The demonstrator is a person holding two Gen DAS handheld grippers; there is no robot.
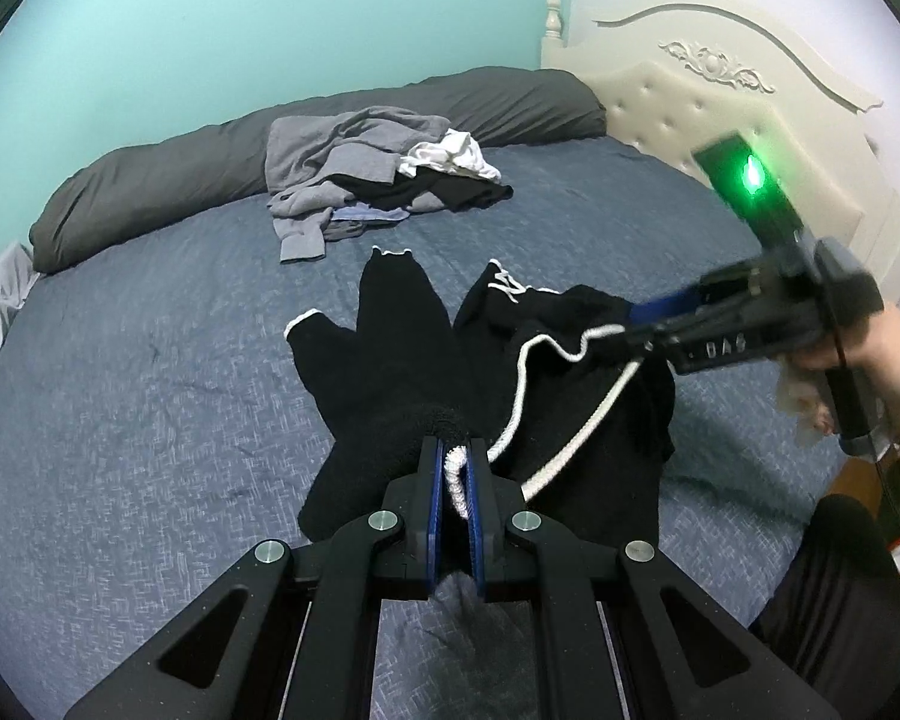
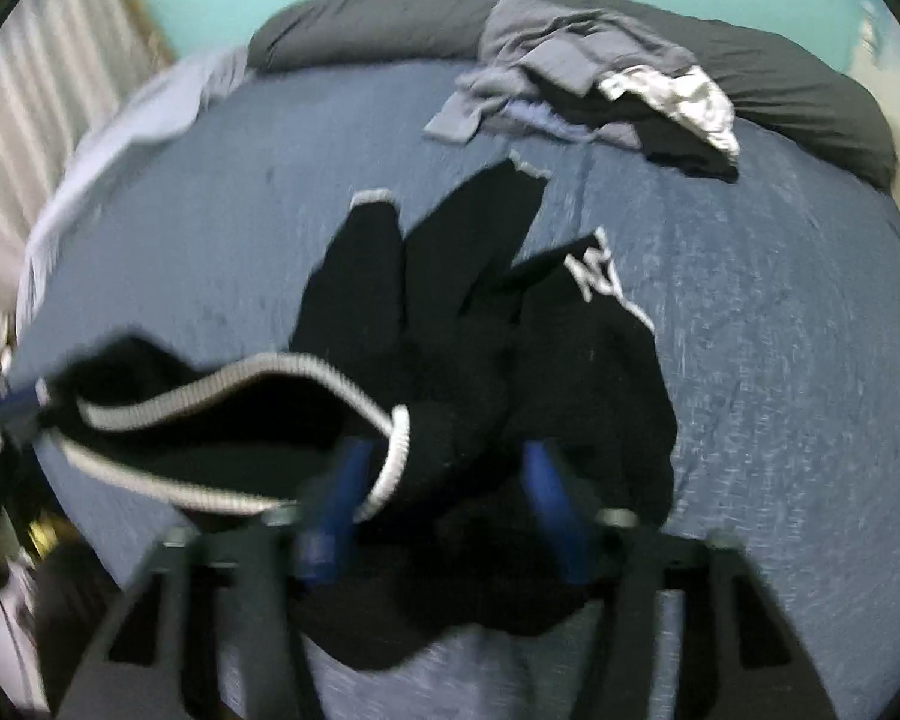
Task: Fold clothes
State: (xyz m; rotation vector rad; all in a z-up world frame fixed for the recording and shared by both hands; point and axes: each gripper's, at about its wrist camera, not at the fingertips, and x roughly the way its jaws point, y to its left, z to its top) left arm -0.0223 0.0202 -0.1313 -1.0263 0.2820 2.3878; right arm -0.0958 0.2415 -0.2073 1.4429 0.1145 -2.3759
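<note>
The left gripper (image 1: pixel 457 480), at 6 o'clock in the left wrist view, is clamped tight on the white-trimmed edge of a black fleece jacket (image 1: pixel 402 372), with the white piping pinched between its blue pads. The jacket lies crumpled on the blue bedspread (image 1: pixel 150 396), its two white-cuffed sleeves pointing toward 12 o'clock and a white logo showing near the centre. The right gripper (image 1: pixel 660 315), entering from 3 o'clock in that view with a green light lit on its housing, has its tip against the jacket's white-piped edge; from that angle its hold cannot be judged. The right wrist view, which is blurred, shows the right gripper (image 2: pixel 444 486) with its blue fingers spread wide apart, black fabric and the piped edge lying between them without being pinched. In the same view the left gripper (image 2: pixel 24 414) appears at 9 o'clock, holding the far end of the piped edge. Beyond the jacket, toward 12 o'clock, a pile of unfolded clothes (image 1: pixel 378 174) in grey, black and white rests on the bedspread, against a long dark grey pillow (image 1: pixel 150 180). A cream headboard (image 1: pixel 720 96) stands at 2 o'clock.
</note>
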